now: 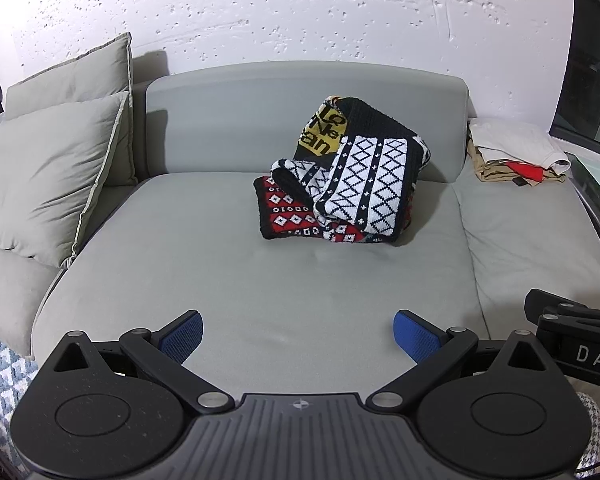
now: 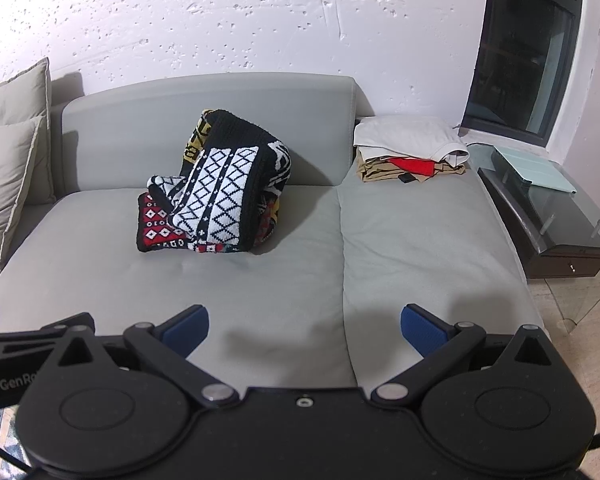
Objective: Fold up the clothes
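Presently listed: one black, white and red patterned knit sweater (image 1: 342,184), bundled in a loose heap toward the back of the grey fabric sofa seat (image 1: 220,272), leaning against the backrest, untouched. Left tongs (image 1: 298,336): blue pads spread apart, empty, hovering over the front seat edge. Right tongs (image 2: 304,330): likewise apart, empty, well short of the garment. Also present: stack of folded white, tan and red clothes (image 2: 412,152) at the right end; two grey cushions (image 1: 56,168) at the left. Risk, as judged: the thick knit is layered, so a pinch may catch several plies or only a sleeve, dragging the heap instead of spreading it.
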Action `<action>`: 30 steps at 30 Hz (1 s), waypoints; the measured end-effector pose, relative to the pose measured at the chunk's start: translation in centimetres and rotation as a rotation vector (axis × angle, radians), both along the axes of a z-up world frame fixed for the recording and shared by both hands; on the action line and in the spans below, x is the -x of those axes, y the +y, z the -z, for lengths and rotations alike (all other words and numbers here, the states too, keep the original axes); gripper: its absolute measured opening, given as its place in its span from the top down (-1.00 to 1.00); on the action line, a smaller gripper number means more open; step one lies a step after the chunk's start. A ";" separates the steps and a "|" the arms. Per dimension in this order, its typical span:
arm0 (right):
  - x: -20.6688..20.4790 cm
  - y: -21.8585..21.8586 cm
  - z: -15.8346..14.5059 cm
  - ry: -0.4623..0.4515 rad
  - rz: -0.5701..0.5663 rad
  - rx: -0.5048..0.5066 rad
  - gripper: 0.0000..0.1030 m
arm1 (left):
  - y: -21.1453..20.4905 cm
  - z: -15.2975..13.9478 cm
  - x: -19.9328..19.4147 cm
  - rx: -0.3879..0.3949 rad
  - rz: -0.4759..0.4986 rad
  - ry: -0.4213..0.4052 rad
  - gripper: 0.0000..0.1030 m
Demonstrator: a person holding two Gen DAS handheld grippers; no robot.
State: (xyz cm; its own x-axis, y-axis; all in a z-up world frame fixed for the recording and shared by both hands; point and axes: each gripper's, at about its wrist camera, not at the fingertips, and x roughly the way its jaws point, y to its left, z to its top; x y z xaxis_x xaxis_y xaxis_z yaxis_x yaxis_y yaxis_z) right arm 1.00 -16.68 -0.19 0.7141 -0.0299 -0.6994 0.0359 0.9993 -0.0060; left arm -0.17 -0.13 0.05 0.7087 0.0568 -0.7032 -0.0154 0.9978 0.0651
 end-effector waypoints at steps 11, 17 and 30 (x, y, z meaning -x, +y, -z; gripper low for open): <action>-1.1 0.1 1.0 0.020 0.013 -0.010 -1.00 | 1.3 1.0 -1.4 0.021 -0.025 0.014 -0.99; -2.8 0.0 1.4 -0.004 0.015 -0.041 -1.00 | 2.3 1.9 -4.1 -0.010 -0.050 0.020 -0.99; -11.5 -0.7 3.7 -0.114 0.038 -0.221 -1.00 | 5.5 3.7 -11.6 0.062 -0.057 0.056 -0.99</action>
